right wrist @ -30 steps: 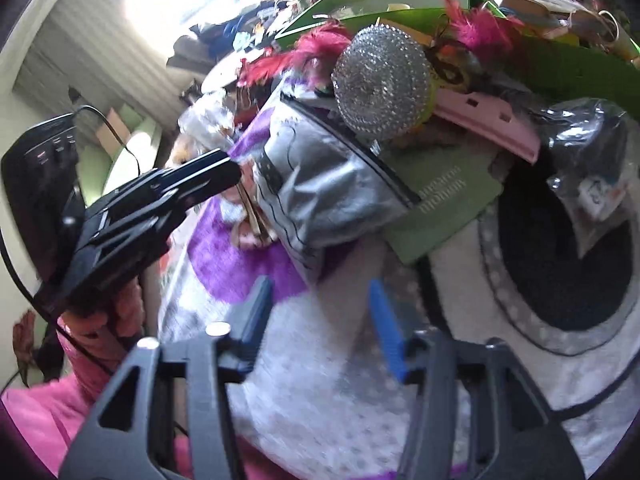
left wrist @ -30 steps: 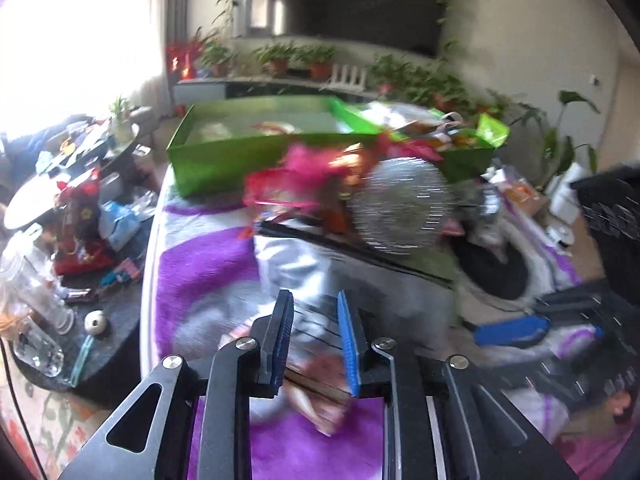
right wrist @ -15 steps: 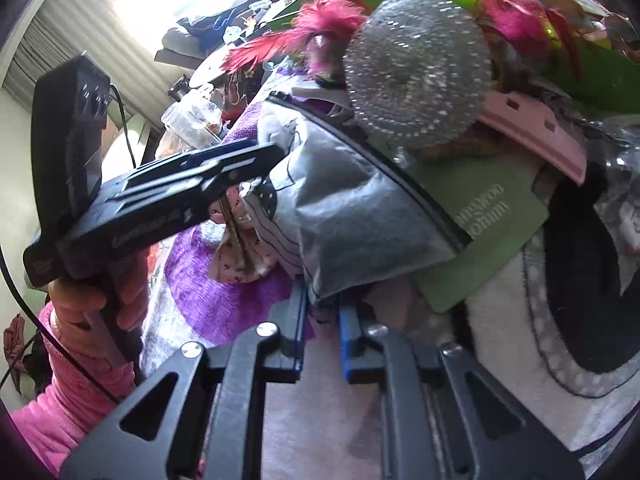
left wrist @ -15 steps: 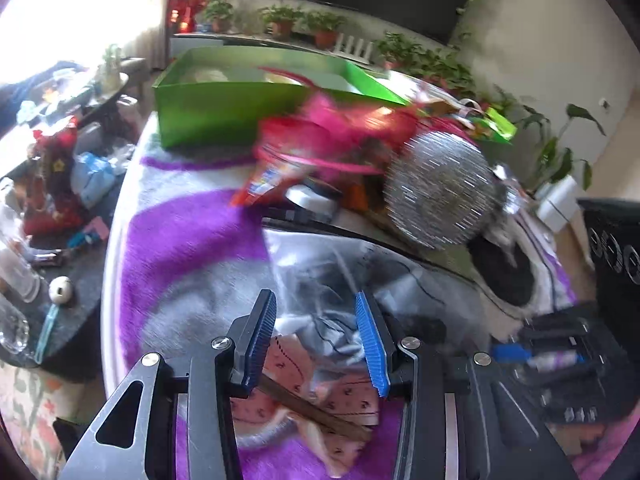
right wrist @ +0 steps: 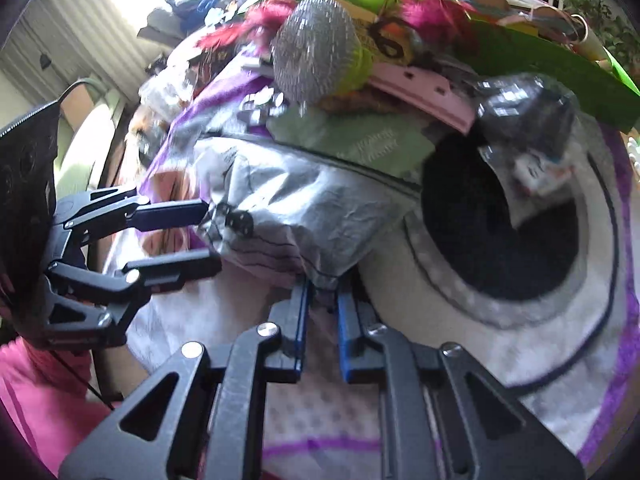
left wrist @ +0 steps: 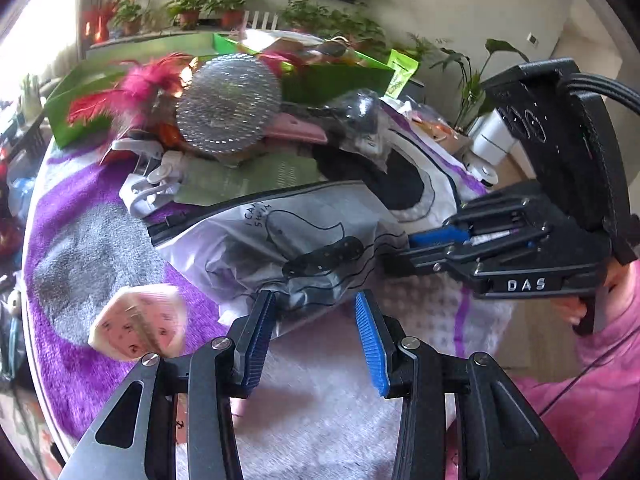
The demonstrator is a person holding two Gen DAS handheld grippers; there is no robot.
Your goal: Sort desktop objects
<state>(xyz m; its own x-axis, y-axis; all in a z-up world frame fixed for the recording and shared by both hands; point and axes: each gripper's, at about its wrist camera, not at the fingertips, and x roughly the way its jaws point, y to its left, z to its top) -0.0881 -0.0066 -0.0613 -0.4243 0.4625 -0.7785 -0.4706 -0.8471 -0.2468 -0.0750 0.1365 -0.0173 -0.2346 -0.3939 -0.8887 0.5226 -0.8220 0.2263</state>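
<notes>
**Pouch pinned on one corner, other gripper about to join in**

So the step in hand looks like picking the zip pouch (left wrist: pixel 288 236) out of the pile on the desk (left wrist: pixel 316 396). The right gripper (right wrist: pixel 322 304) is clamped tight on the pouch's near corner, jaws pinched on the crinkly fabric right ahead of its tips. The left gripper (left wrist: pixel 316 320) has just been opening up and sits parted, with the pouch's lower edge reaching in between the jaws, but the pads aren't pressing on it as far as I can tell, so nothing's held there yet.

The pouch lies straight ahead of both grippers, partly under a green card (right wrist: pixel 360 136), with a silver scrubber (right wrist: pixel 316 48) and pink feathers (left wrist: pixel 132 92) piled beyond it. A pink fan-like thing (left wrist: pixel 140 324) sits just left of the left gripper.

Next move, I'd guess: the left closes on that edge, then both lift and slide the pouch back out. Go gently, because the card and scrubber lean on its far side and could tumble.

Readable stuff: the pouch says "I CAN'T SWIM" next to a little blob drawing. The right gripper's body reads "DAS" in the left view. The green card has print too, too blurred to read.
</notes>
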